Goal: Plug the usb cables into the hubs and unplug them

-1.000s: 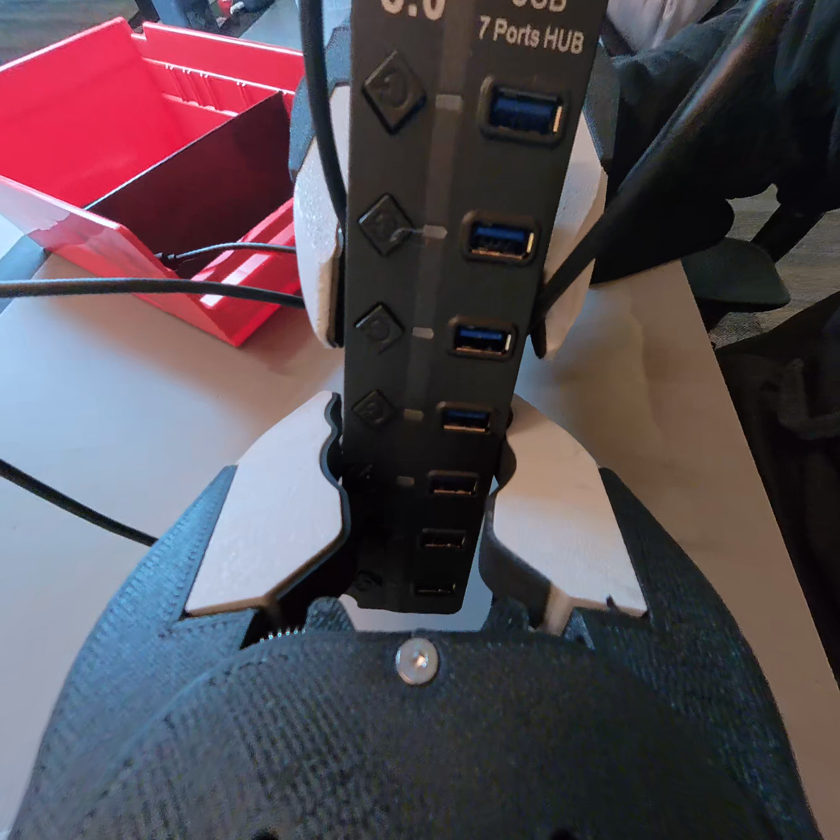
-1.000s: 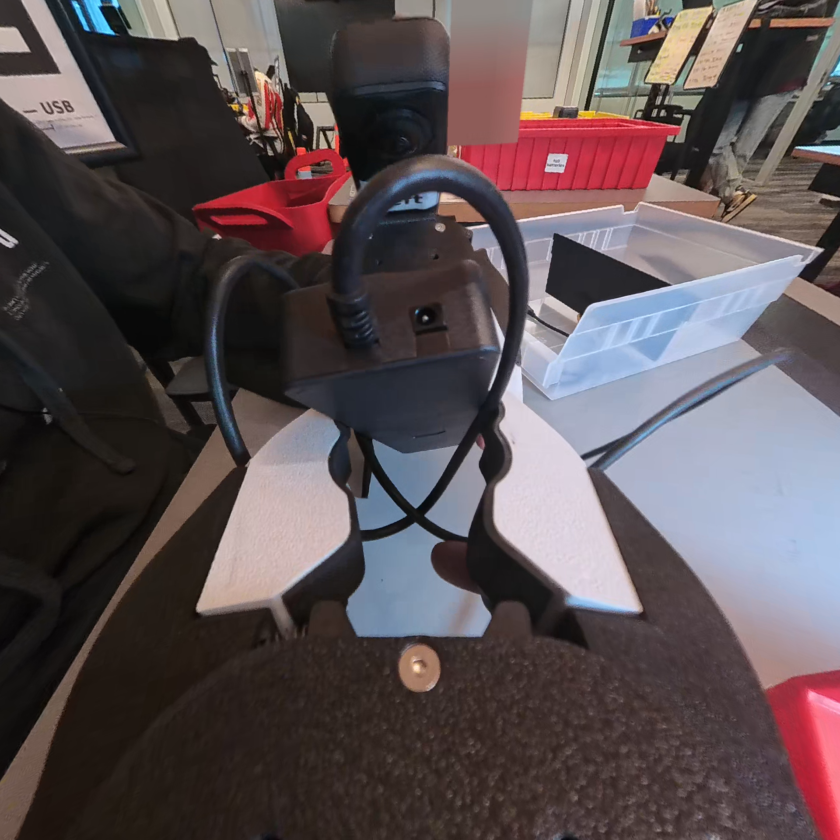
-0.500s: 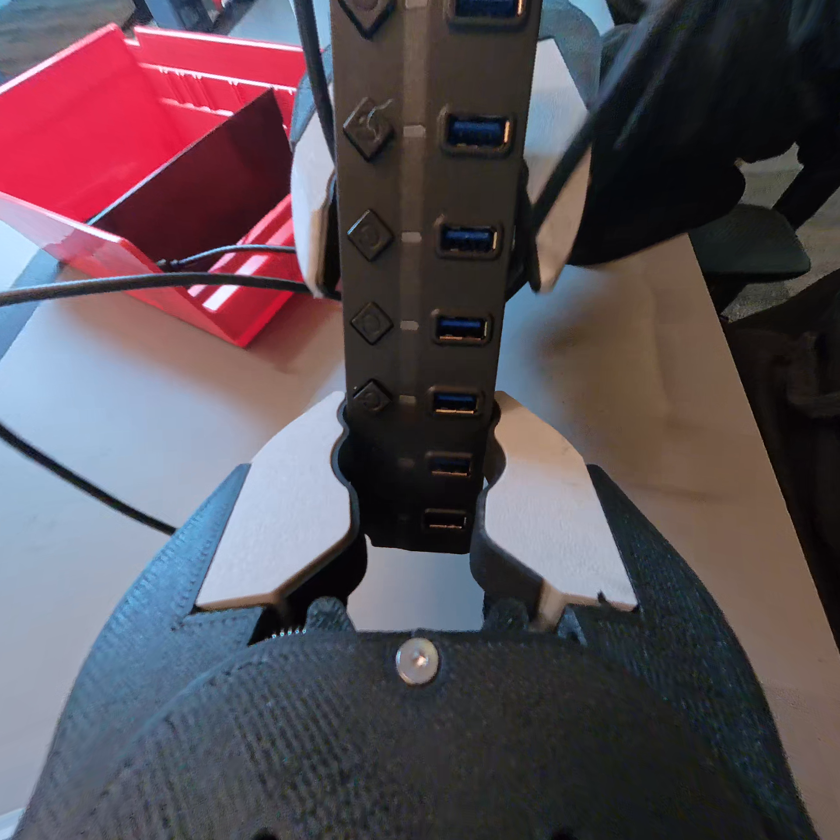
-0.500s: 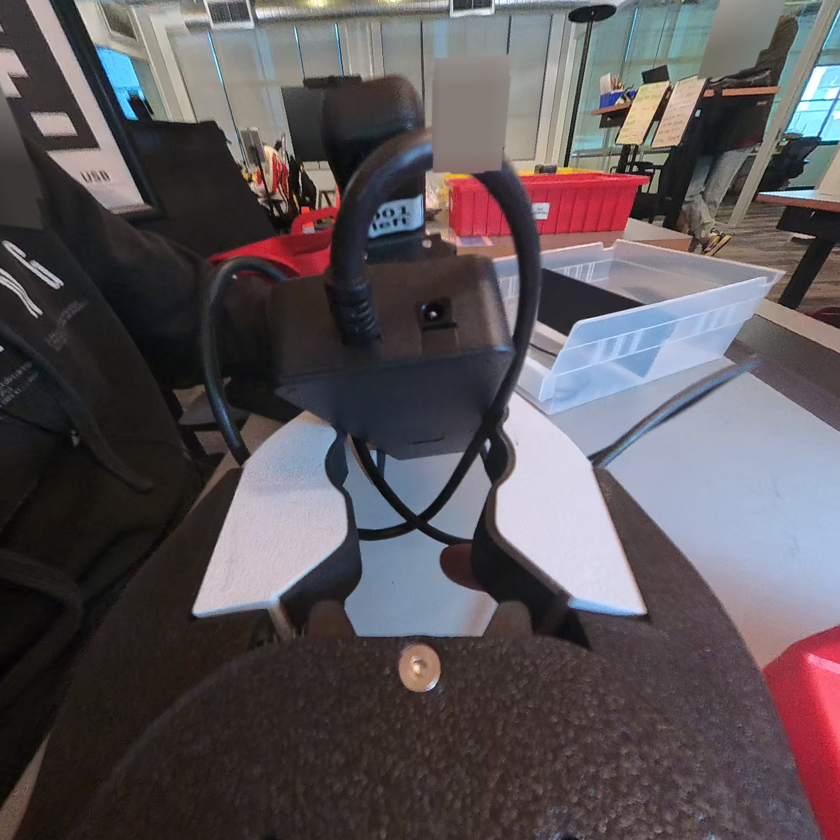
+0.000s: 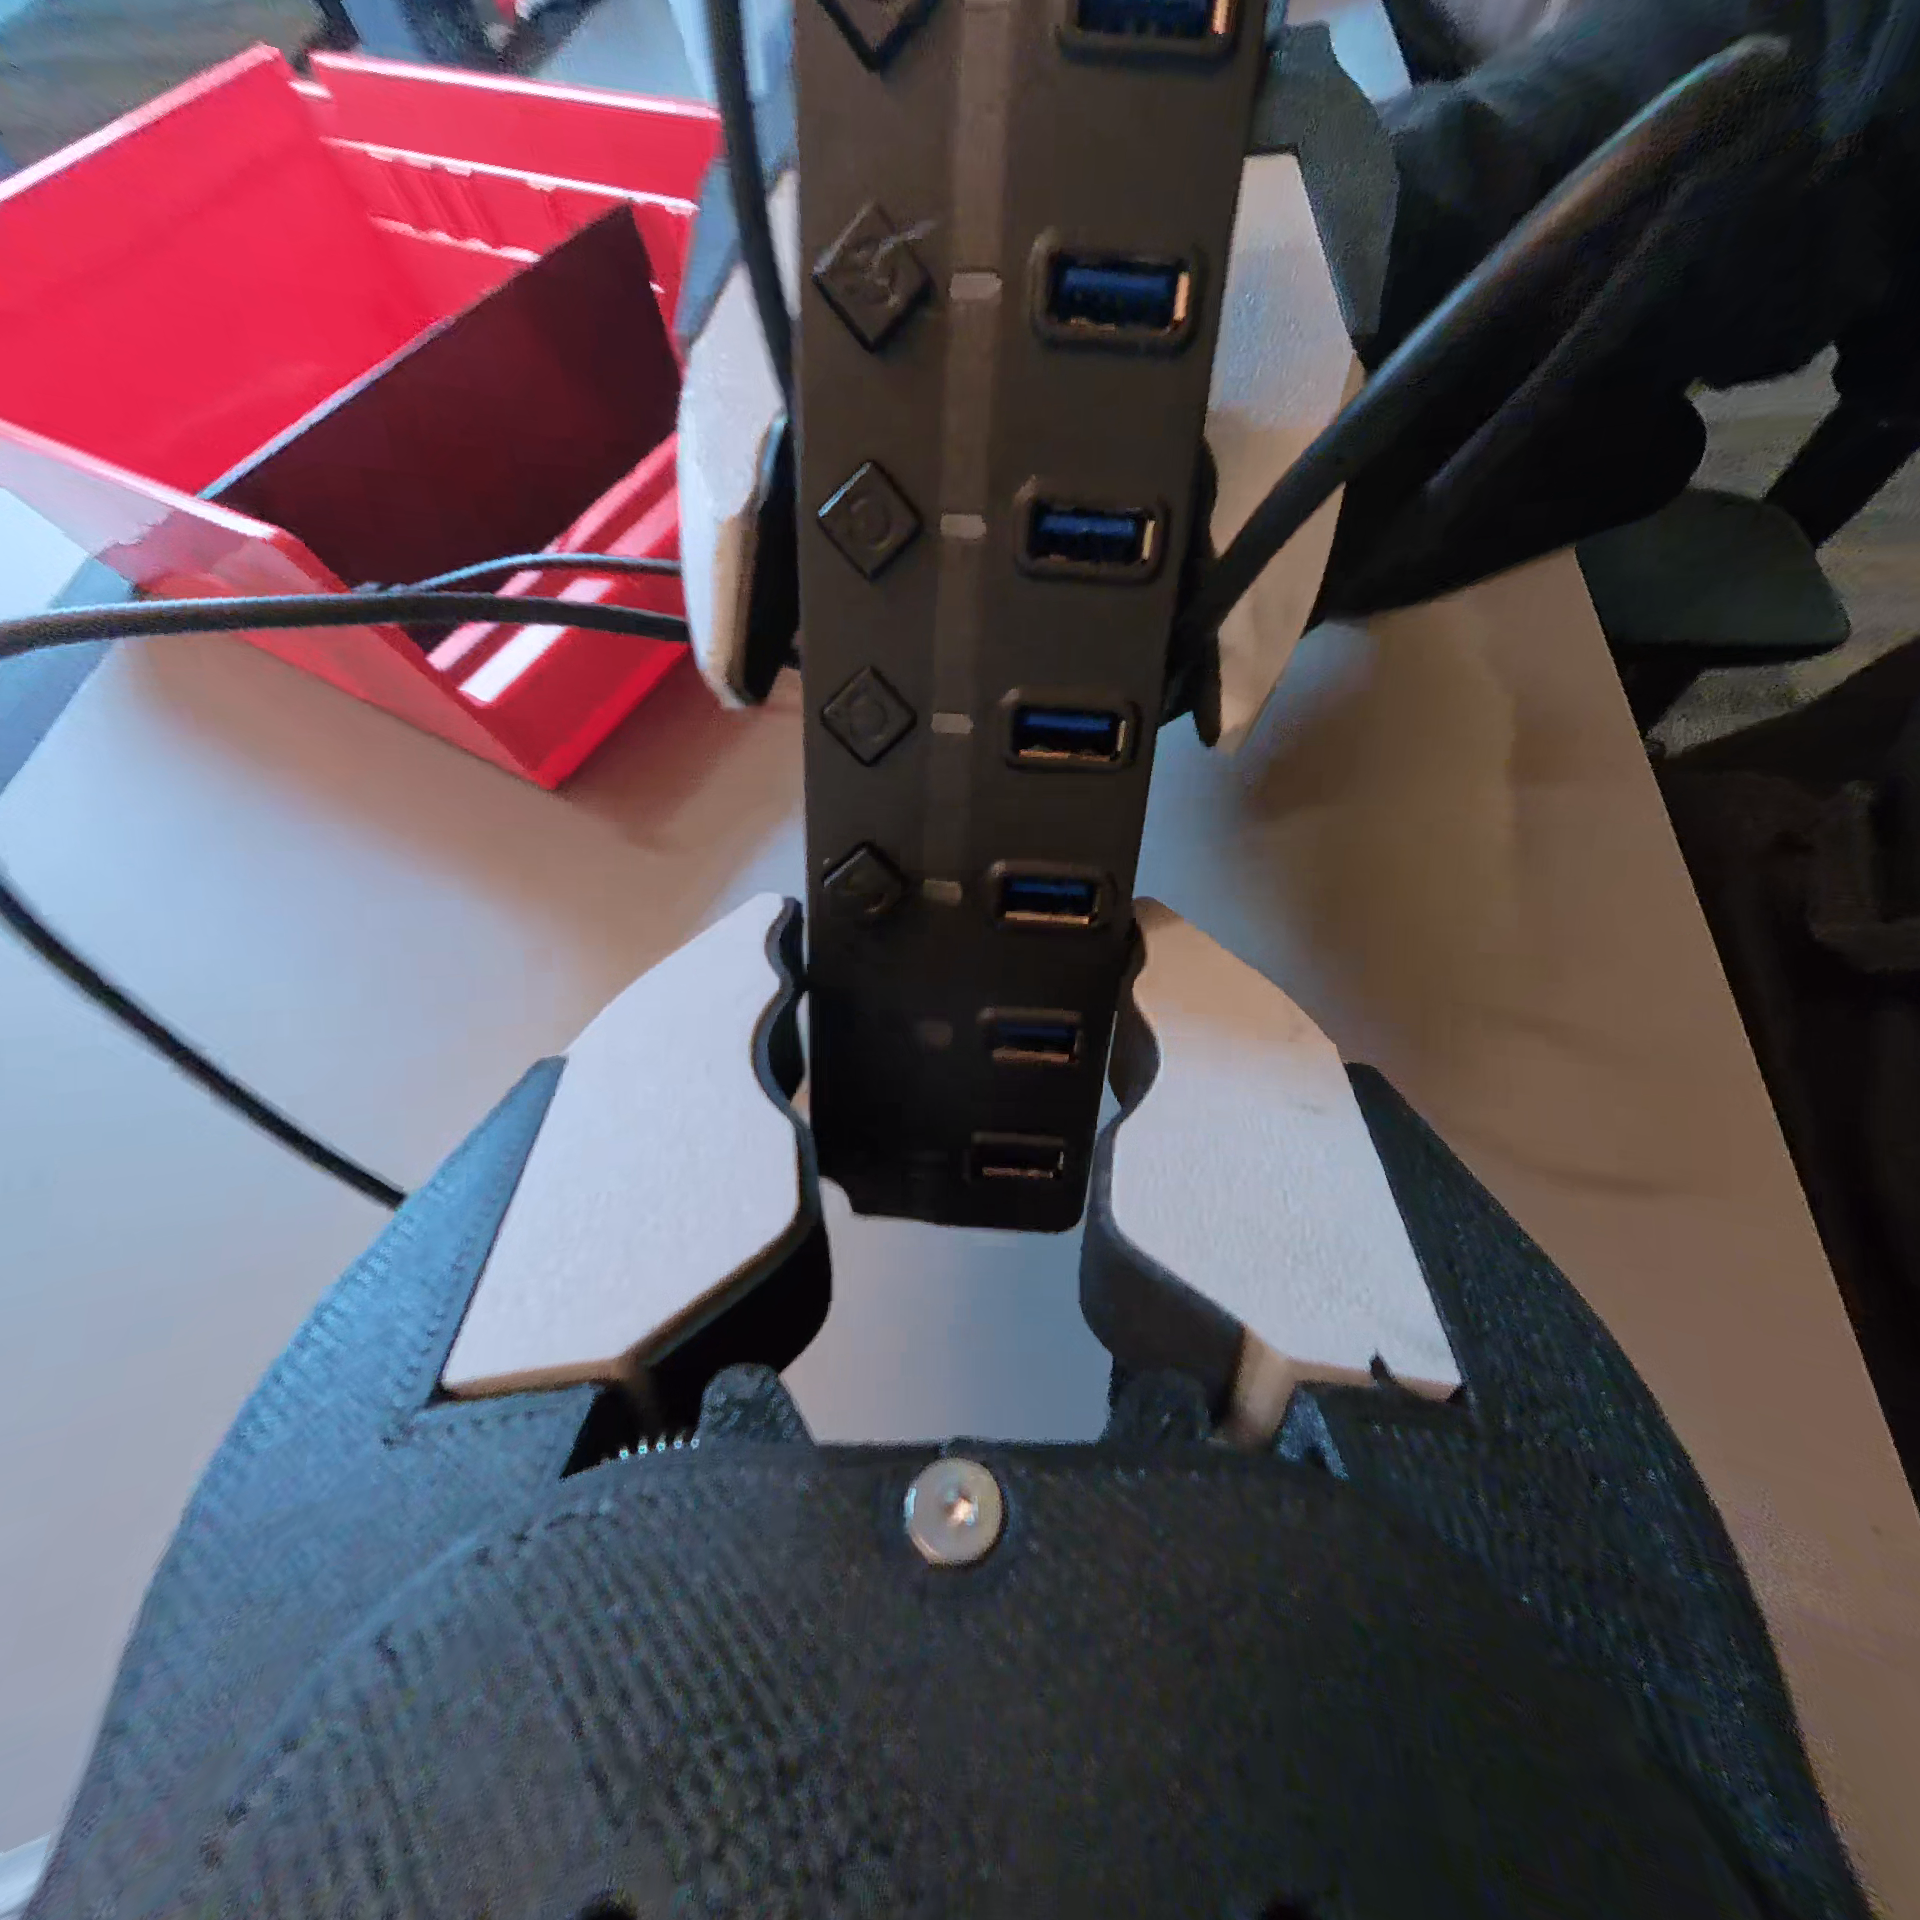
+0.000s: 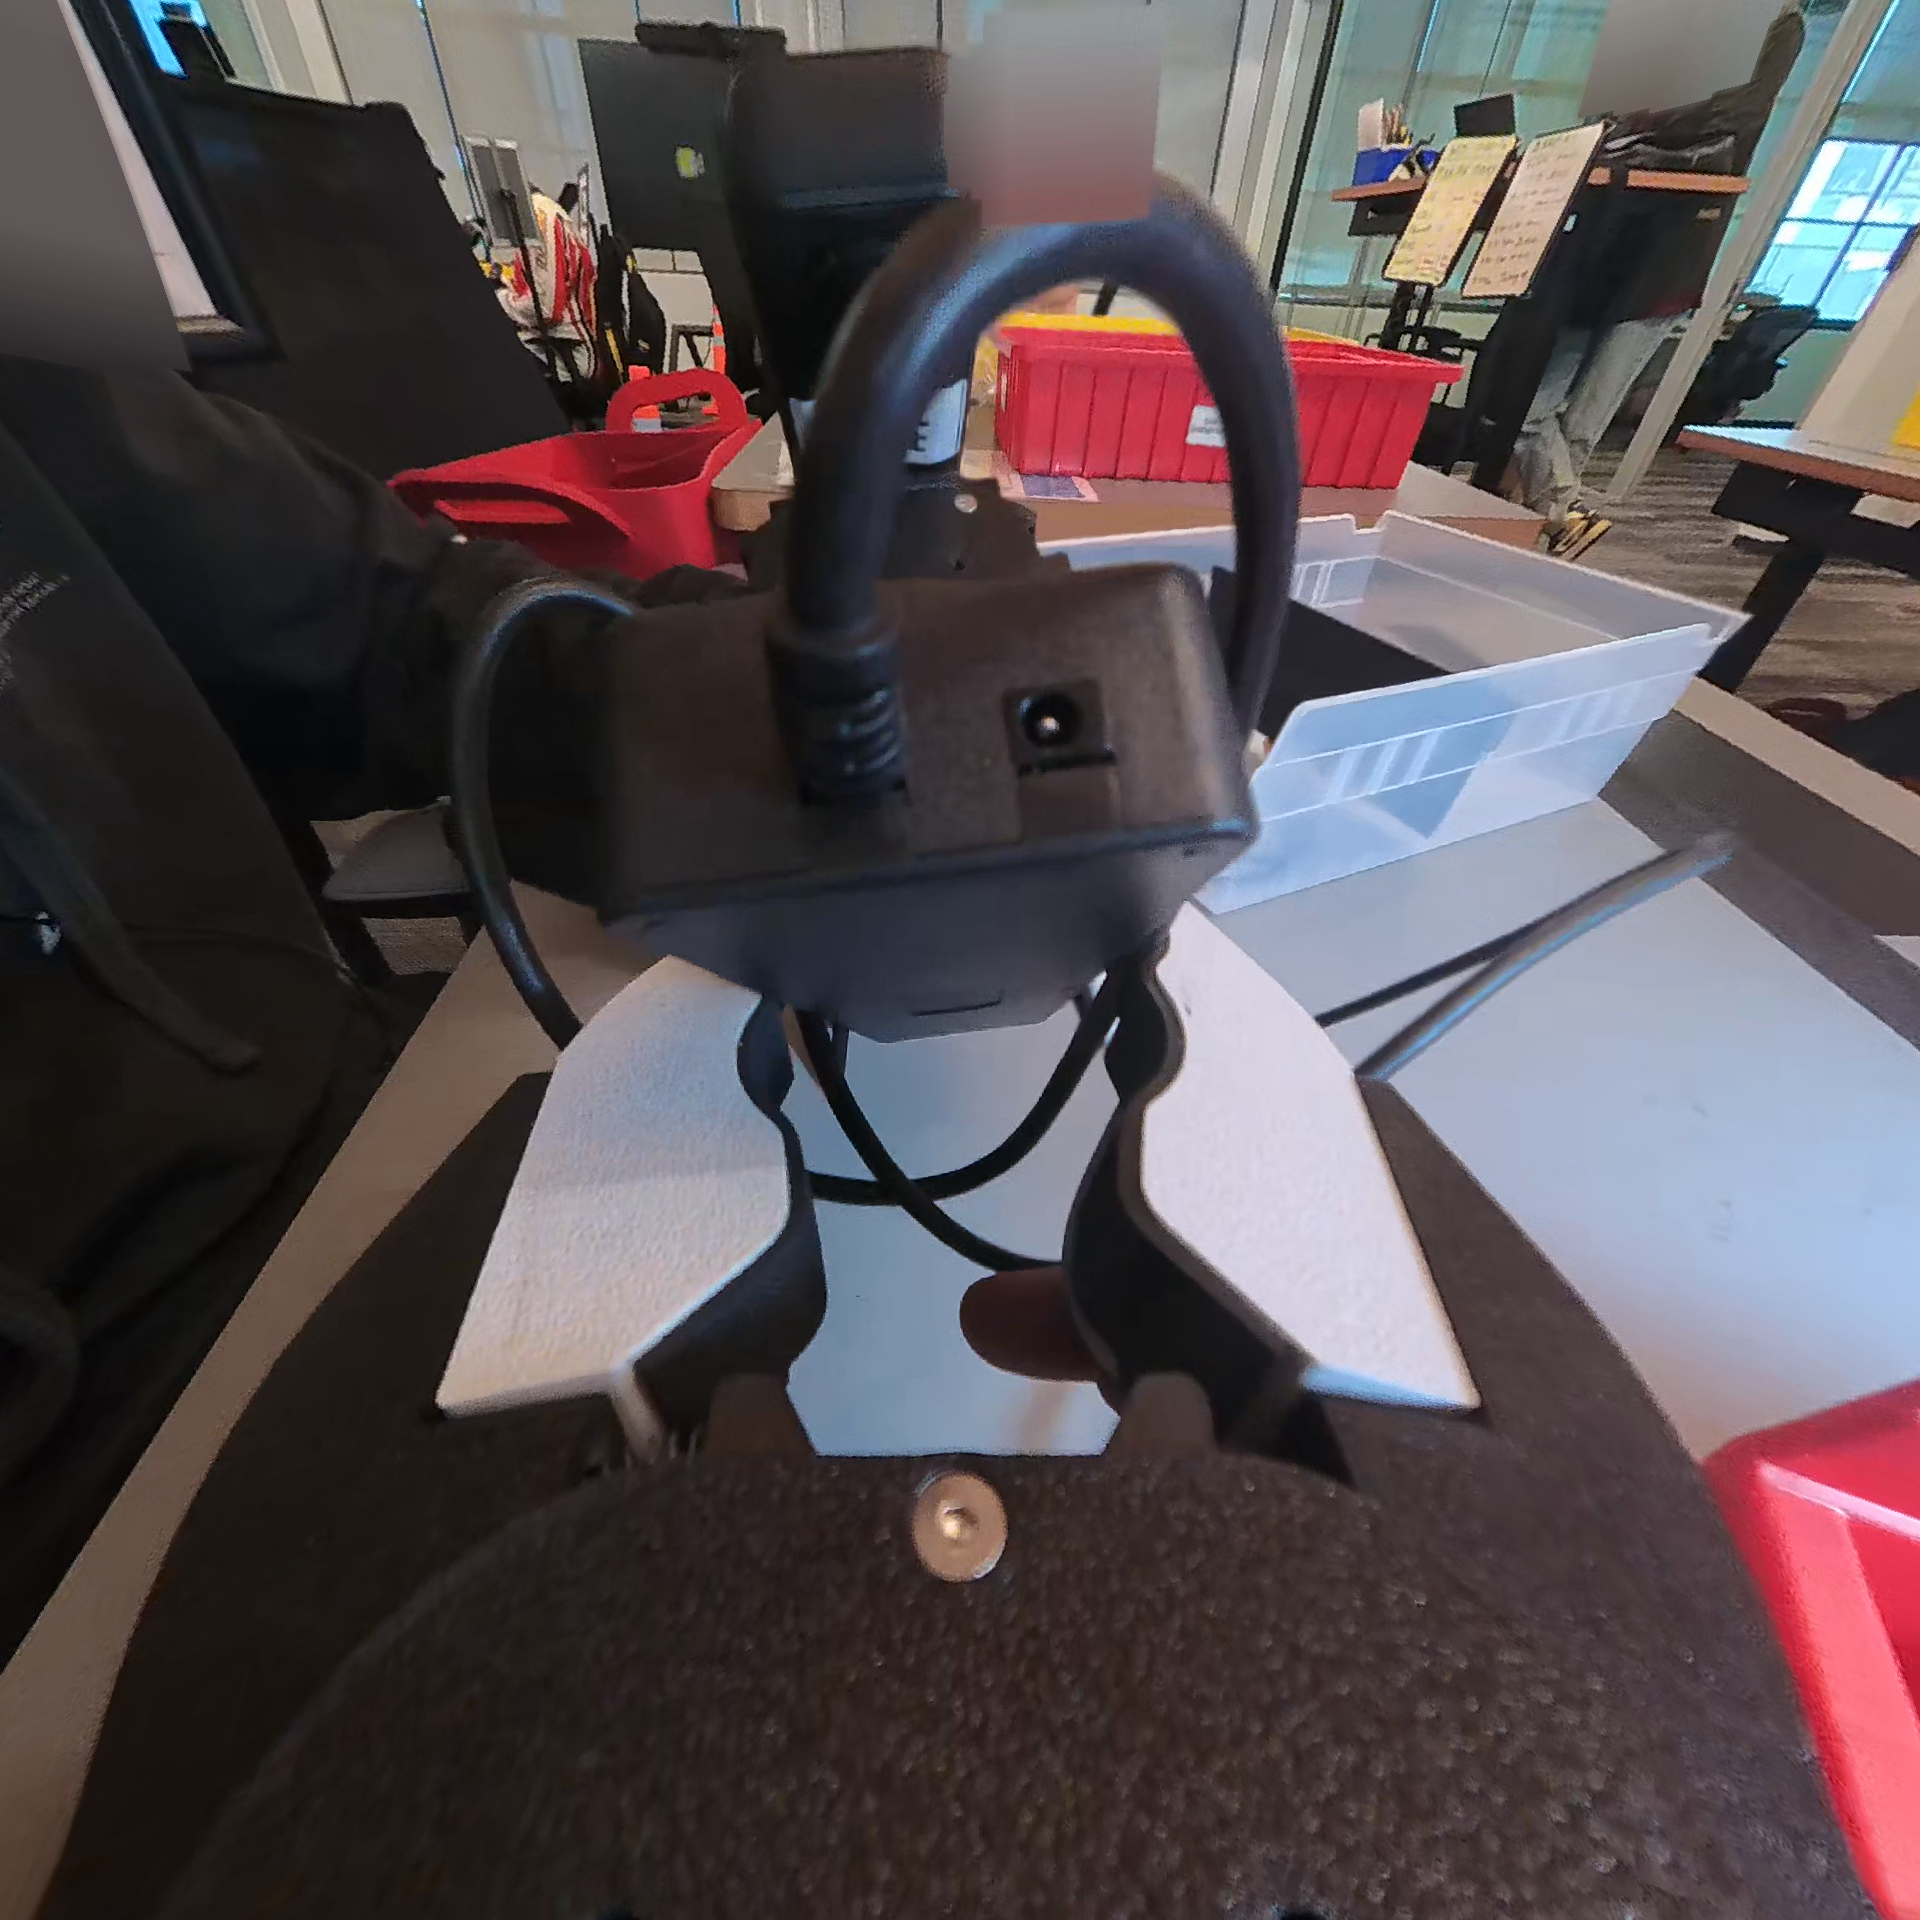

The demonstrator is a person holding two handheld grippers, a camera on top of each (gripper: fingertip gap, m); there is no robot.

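Both grippers' jaws clamped around hub (image 5: 977, 644).

black hub (image 5: 977, 644) showing blue ports, red bin (image 5: 343, 343), clear bin (image 6: 1475, 665), black cable (image 6: 1039, 312), white-faced gripper fingers (image 5: 634, 1174)

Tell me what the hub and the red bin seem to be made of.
Hub: seems hard black plastic with a matte finish; only soft highlights show on its moulded buttons and port frames.
Red bin: seems glossy plastic; light glares off its thin, partly see-through front wall.
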